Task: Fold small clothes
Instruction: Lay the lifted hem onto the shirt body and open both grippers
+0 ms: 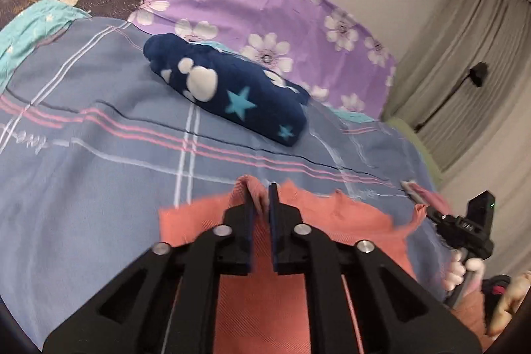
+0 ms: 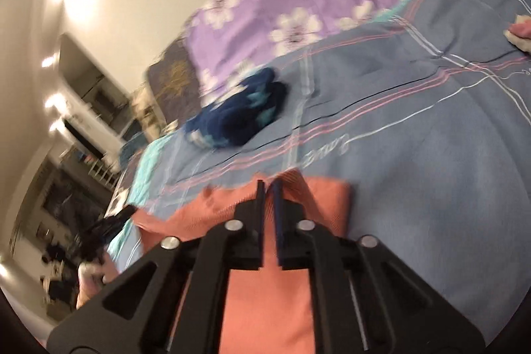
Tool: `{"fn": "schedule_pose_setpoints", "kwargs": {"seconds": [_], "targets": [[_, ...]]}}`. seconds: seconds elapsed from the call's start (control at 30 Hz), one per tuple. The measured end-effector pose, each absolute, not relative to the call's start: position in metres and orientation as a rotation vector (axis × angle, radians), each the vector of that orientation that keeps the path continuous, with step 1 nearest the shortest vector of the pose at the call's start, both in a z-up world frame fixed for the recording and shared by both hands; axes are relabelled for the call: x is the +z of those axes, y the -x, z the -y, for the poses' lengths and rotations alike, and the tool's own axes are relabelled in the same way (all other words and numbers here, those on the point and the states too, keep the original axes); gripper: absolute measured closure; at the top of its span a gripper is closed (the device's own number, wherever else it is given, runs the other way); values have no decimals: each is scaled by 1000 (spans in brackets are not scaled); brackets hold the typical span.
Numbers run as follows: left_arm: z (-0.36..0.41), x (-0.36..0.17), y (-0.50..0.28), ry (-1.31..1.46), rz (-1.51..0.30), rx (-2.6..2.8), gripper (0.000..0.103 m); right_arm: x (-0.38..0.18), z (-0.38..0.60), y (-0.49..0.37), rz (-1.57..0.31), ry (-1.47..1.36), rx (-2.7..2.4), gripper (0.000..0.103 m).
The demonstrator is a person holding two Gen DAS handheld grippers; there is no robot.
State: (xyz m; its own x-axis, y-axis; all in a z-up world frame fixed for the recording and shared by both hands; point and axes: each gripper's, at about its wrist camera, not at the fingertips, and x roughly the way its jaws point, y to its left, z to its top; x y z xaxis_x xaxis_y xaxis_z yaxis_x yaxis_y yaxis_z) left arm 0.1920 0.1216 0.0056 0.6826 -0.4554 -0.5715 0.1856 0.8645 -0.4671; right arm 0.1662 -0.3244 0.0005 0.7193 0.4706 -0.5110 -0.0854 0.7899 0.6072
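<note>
A: On the striped blue bedsheet (image 1: 99, 128), where was the piece being folded?

B: The salmon-pink garment (image 1: 262, 304) lay on the near part of that sheet, well short of the folded navy fleece (image 1: 232, 95) with white hearts and turquoise stars. The left gripper (image 1: 262, 204) had its jaws drawn narrow, and a raised fold of the pink cloth's far edge stood pinched between them.

A: And the other tool?

B: The right gripper (image 2: 268, 201) was just as narrow. In its own view the pink cloth (image 2: 265, 304) ran up between the pads at its far edge, so it looked clamped there too, though blur softened the detail. From the left wrist view that same gripper (image 1: 428, 211) showed at the garment's right corner, with the cloth lifted at that spot.

A: Anything else around the navy fleece?

B: Behind it lay a purple cover with white flowers (image 1: 265, 5), and to its left a turquoise cloth (image 1: 30, 29). A small pink and white item (image 2: 519, 34) sat on the sheet far to its right in the right wrist view. A pale curtain (image 1: 464, 72) hung beyond the purple cover's right end
</note>
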Motion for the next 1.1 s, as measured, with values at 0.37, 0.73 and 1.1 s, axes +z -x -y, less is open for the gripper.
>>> {"fn": "schedule_pose_setpoints", "kwargs": {"seconds": [0.37, 0.73, 1.1], "targets": [[-124, -50, -229, 280, -919, -294, 54, -50, 334, -194, -829, -528, 257, 71], [-107, -11, -216, 209, -836, -367, 101, -22, 312, -190, -734, -401, 265, 100], [-94, -5, -264, 85, -847, -301, 100, -18, 301, -244, -777, -342, 207, 92]]}}
